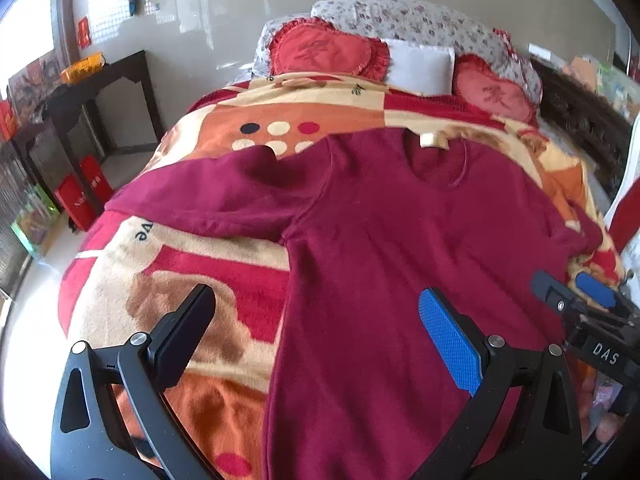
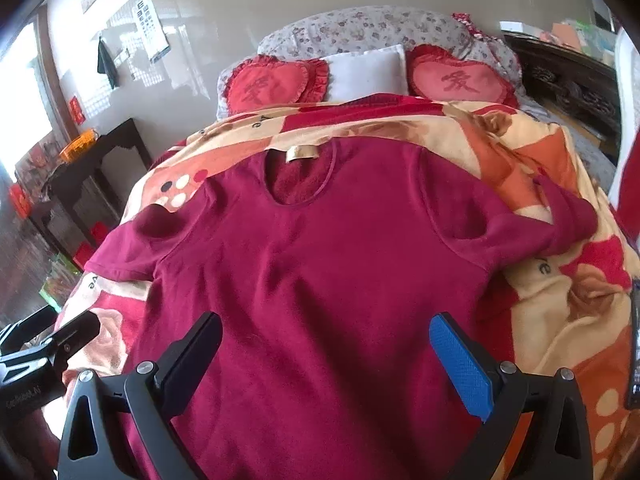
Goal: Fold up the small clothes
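A maroon long-sleeved top (image 1: 400, 240) (image 2: 312, 264) lies flat and face up on the bed, neckline and gold label (image 1: 434, 140) (image 2: 302, 153) toward the pillows. Its left sleeve (image 1: 208, 192) stretches out sideways; the right sleeve (image 2: 560, 220) is bunched near the bed's right side. My left gripper (image 1: 316, 312) hovers open above the top's lower left edge, nothing between its fingers. Over the lower middle of the top my right gripper (image 2: 326, 340) is open too, and it shows at the right edge of the left wrist view (image 1: 572, 284).
An orange, red and cream blanket (image 1: 180, 280) (image 2: 560, 320) covers the bed. Two red heart cushions (image 1: 328, 50) (image 2: 460, 80) and a white pillow (image 2: 368, 70) lie at the head. A dark side table (image 1: 100, 88) stands left by the wall.
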`<state>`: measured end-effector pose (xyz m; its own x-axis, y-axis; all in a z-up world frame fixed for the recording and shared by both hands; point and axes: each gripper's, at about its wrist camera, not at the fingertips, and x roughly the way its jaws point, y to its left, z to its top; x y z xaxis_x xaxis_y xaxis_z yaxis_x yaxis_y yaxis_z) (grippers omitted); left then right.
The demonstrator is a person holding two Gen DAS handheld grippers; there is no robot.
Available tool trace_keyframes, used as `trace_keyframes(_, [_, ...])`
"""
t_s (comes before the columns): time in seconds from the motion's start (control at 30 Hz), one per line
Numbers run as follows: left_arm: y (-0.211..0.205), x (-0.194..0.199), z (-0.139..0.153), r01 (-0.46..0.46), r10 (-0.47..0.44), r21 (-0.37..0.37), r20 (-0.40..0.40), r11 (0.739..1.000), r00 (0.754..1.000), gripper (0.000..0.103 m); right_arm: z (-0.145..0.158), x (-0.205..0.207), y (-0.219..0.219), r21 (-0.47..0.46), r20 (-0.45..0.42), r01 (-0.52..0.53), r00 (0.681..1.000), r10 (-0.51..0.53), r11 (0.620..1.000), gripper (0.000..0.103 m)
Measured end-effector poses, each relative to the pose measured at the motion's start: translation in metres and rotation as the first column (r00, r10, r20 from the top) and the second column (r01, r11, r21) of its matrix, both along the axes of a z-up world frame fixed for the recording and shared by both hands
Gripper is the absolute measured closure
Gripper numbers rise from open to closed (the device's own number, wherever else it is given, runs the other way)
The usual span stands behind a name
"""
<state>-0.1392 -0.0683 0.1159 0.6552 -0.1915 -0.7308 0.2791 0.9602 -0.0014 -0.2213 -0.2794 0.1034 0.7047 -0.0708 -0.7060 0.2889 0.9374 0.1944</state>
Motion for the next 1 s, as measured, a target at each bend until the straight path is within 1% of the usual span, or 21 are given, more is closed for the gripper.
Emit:
trace_keyframes(0.17, [0.014, 0.028, 0.000, -0.028, 0.028, -0.020, -0.018, 0.999, 0.999, 0.001, 0.005, 0.022, 0.010, -0.049, -0.033, -0.029, 0.999, 0.027, 0.998, 0.000])
trace_keyframes(0.33, [0.035, 0.056, 0.002, -0.058, 0.057, -0.018, -0.021, 0.998, 0.998, 0.001, 0.012, 0.044, 0.021, -0.082, -0.031, -0.043, 0.999, 0.041, 0.996, 0.000])
trace_keyframes(0.43, [0.056, 0.074, 0.002, -0.082, 0.081, -0.026, -0.037, 0.996, 0.996, 0.001, 0.016, 0.054, 0.028, -0.112, -0.027, -0.049, 0.999, 0.046, 0.993, 0.000])
trace_keyframes(0.5, [0.074, 0.088, 0.002, -0.107, 0.105, -0.044, -0.056, 0.993, 0.993, 0.001, 0.017, 0.060, 0.030, -0.105, -0.022, -0.045, 0.999, 0.043, 0.993, 0.000])
trace_keyframes(0.57, [0.098, 0.105, -0.001, -0.149, 0.144, -0.061, -0.082, 0.987, 0.986, 0.001, 0.016, 0.065, 0.030, -0.067, -0.024, -0.048, 0.999, 0.046, 0.997, 0.000])
trace_keyframes(0.67, [0.136, 0.135, -0.008, -0.224, 0.212, -0.077, -0.135, 0.972, 0.968, 0.001, 0.015, 0.071, 0.034, -0.045, -0.037, -0.063, 0.997, 0.061, 0.997, 0.000])
trace_keyframes(0.7, [0.154, 0.149, -0.011, -0.267, 0.252, -0.085, -0.155, 0.960, 0.955, 0.001, 0.015, 0.073, 0.037, -0.050, -0.041, -0.070, 0.997, 0.068, 0.996, 0.000])
trace_keyframes(0.77, [0.179, 0.167, -0.018, -0.329, 0.305, -0.117, -0.186, 0.937, 0.934, 0.001, 0.014, 0.076, 0.041, -0.058, -0.051, -0.083, 0.995, 0.080, 0.995, 0.000])
trace_keyframes(0.83, [0.211, 0.191, -0.029, -0.409, 0.367, -0.173, -0.228, 0.896, 0.902, 0.001, 0.012, 0.079, 0.042, -0.051, -0.062, -0.093, 0.994, 0.090, 0.994, 0.000])
trace_keyframes(0.87, [0.219, 0.199, -0.033, -0.433, 0.386, -0.183, -0.243, 0.883, 0.890, 0.001, 0.010, 0.081, 0.042, -0.044, -0.067, -0.093, 0.994, 0.090, 0.995, 0.000])
trace_keyframes(0.93, [0.244, 0.222, -0.047, -0.494, 0.430, -0.212, -0.285, 0.843, 0.857, 0.002, 0.005, 0.085, 0.042, -0.027, -0.084, -0.098, 0.992, 0.095, 0.995, 0.000])
trace_keyframes(1.0, [0.256, 0.239, -0.056, -0.520, 0.444, -0.225, -0.315, 0.824, 0.839, 0.005, 0.000, 0.090, 0.041, -0.018, -0.102, -0.104, 0.990, 0.102, 0.994, 0.000])
